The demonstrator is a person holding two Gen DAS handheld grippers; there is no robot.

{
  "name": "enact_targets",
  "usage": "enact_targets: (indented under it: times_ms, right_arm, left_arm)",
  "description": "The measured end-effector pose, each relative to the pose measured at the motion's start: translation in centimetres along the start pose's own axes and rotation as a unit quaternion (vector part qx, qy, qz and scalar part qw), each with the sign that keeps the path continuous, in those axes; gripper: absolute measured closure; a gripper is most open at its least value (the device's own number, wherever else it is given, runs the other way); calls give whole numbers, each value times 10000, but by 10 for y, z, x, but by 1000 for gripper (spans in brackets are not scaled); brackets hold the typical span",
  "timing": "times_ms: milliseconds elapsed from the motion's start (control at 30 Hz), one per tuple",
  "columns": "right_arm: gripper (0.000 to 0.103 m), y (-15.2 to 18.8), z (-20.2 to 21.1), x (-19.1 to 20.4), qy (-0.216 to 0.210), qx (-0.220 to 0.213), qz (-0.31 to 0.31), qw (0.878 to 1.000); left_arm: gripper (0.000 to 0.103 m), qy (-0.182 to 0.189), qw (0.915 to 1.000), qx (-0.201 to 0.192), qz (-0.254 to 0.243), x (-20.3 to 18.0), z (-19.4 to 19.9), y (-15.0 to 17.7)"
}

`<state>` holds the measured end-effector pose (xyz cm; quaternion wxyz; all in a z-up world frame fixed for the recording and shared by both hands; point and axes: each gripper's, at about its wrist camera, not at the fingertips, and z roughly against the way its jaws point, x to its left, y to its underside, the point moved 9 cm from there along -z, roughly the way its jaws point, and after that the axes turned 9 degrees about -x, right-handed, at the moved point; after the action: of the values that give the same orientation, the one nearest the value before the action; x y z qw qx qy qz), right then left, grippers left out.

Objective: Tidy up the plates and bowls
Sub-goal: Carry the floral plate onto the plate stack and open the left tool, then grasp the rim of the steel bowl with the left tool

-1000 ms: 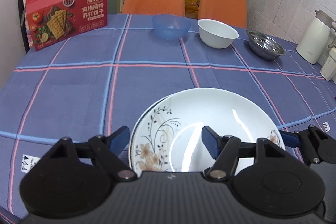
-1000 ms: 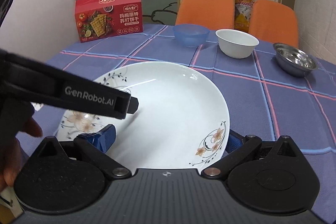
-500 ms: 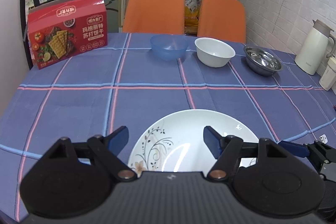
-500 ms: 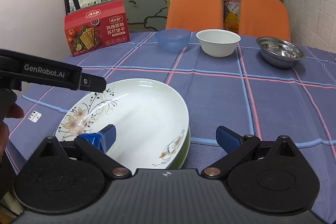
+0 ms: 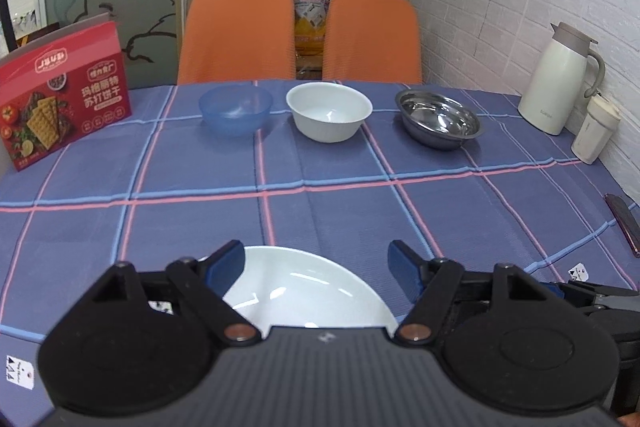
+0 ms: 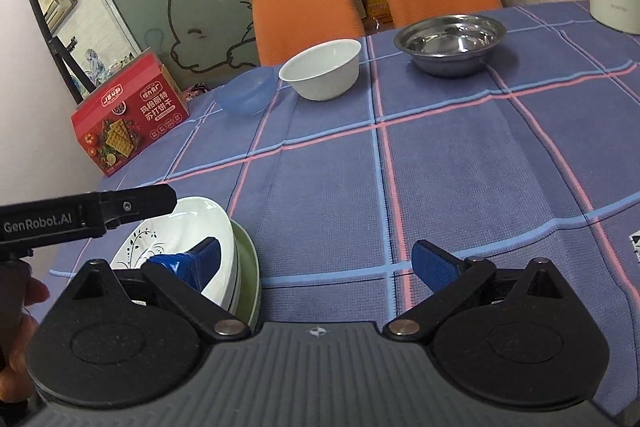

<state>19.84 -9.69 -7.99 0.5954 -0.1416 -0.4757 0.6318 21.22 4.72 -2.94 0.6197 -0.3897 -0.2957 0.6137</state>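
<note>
Since the stack of plates (image 6: 224, 251) already sits nested at the near edge of the table (image 6: 460, 167), white floral plate on top and a greenish rim under it, the plate step looks done, and the bowls look to be the step in hand; the blue bowl (image 5: 235, 109), white bowl (image 5: 329, 111) and steel bowl (image 5: 439, 119) stand apart in a row at the far side, none nested; the next move, I judge, calls for a long reach and a grip on one bowl's rim. The left gripper (image 5: 316, 263) hangs over the top plate with jaws spread and nothing pinched; the right gripper (image 6: 316, 259) is likewise wide and empty, its left pad in front of the stack. How many plates are stacked cannot be told, as both gripper bodies cover the near part; the cracker box (image 5: 60, 95) and the white jug (image 5: 560, 83) stand clear of the row.
</note>
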Motion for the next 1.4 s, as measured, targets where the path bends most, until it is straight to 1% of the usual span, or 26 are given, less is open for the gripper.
enact_targets:
  times_ms: [67, 200, 367, 467, 567, 700, 767, 833, 933, 1033, 1133, 1267, 1400]
  right_arm:
    - [13, -1, 4, -5, -105, -14, -70, 9999]
    - [13, -6, 9, -23, 135, -67, 88, 9998]
    - [13, -14, 7, -56, 197, -125, -117, 9997]
    - [13, -24, 3, -79, 340, -142, -102, 9993]
    - [13, -41, -4, -102, 498, -185, -80, 9986]
    - [13, -78, -21, -129, 705, -253, 176, 9970]
    - [13, -101, -30, -141, 823, -360, 320, 9954]
    - [13, -122, -42, -151, 911, -448, 402, 9940]
    - [13, -143, -65, -166, 884, -398, 298, 9948]
    - [14, -156, -91, -178, 853, -266, 164, 9959]
    - [14, -165, -116, -185, 933, -150, 201, 9953]
    - [14, -166, -143, -186, 1017, 41, 495, 9936]
    - [14, -160, -157, -183, 1044, 201, 730, 9916]
  left_arm:
    - [32, 28, 10000, 46, -58, -8, -6, -1]
    - [32, 38, 9998, 150, -141, -22, -20, -3]
    - [32, 75, 9991, 329, -268, -35, -41, -8]
    - [32, 133, 9986, 380, -350, -45, -58, -17]
    - [32, 345, 9979, 431, -330, -56, -81, -36]
    - [32, 587, 9964, 340, -508, -79, -124, -80]
    - [32, 688, 9953, 289, -610, -90, -150, -102]
    - [32, 838, 9937, 364, -653, -99, -182, -119]
    - [32, 916, 9922, 607, -589, -108, -233, -132]
    - [32, 968, 9901, 889, -495, -113, -276, -134]
    - [32, 935, 9887, 1086, -433, -116, -306, -131]
    - [32, 956, 9868, 1200, -526, -123, -327, -126]
    - [33, 1013, 9849, 1233, -677, -127, -337, -122]
